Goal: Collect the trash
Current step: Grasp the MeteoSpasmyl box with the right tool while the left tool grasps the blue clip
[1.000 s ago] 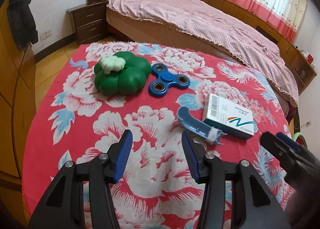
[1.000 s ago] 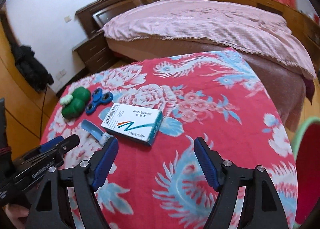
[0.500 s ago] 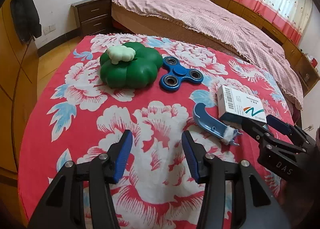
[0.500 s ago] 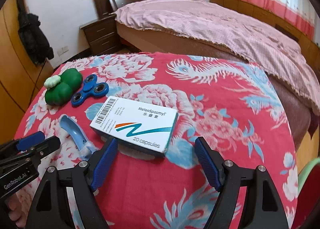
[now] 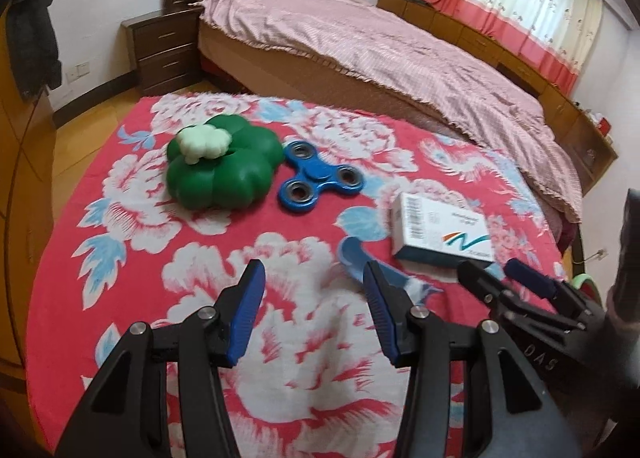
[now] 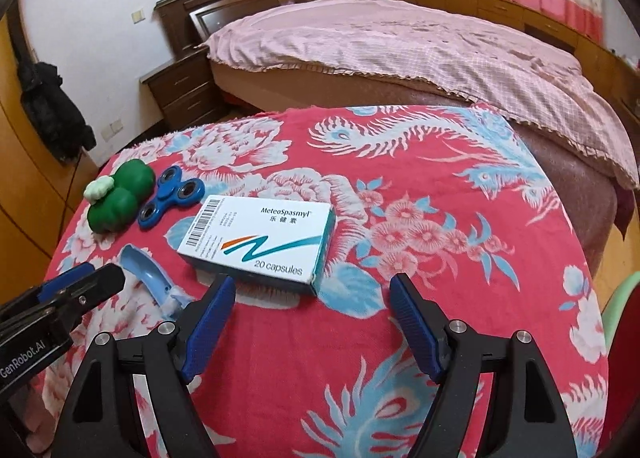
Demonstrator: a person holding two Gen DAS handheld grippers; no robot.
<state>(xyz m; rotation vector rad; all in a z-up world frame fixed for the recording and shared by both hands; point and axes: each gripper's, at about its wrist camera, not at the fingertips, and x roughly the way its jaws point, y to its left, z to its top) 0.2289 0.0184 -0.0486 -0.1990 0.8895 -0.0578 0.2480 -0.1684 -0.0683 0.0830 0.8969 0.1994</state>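
A white and teal medicine box (image 6: pixel 260 238) marked "20 capsules" lies on the red flowered cloth (image 6: pixel 460 298). My right gripper (image 6: pixel 312 286) stands open just before the box's near edge, its pads clear of it. Left of the box lies a curved blue plastic piece (image 6: pixel 148 270) with a white tuft. In the left wrist view my left gripper (image 5: pixel 312 270) is open and empty, and its right finger covers part of that blue piece (image 5: pixel 352 256). The box (image 5: pixel 440 232) lies to the right, with the right gripper (image 5: pixel 488 268) low beside it.
A green pumpkin-shaped toy (image 5: pixel 222 170) with a white top and a blue fidget spinner (image 5: pixel 320 182) sit at the table's far left. Beyond the table are a bed (image 6: pixel 400 50) and a nightstand (image 6: pixel 184 94). A green and red chair edge (image 6: pixel 624 318) shows at right.
My right gripper has come down and closer to the medicine box, which now fills the space just ahead of its fingertips. In the left view it has pushed further in from the right.
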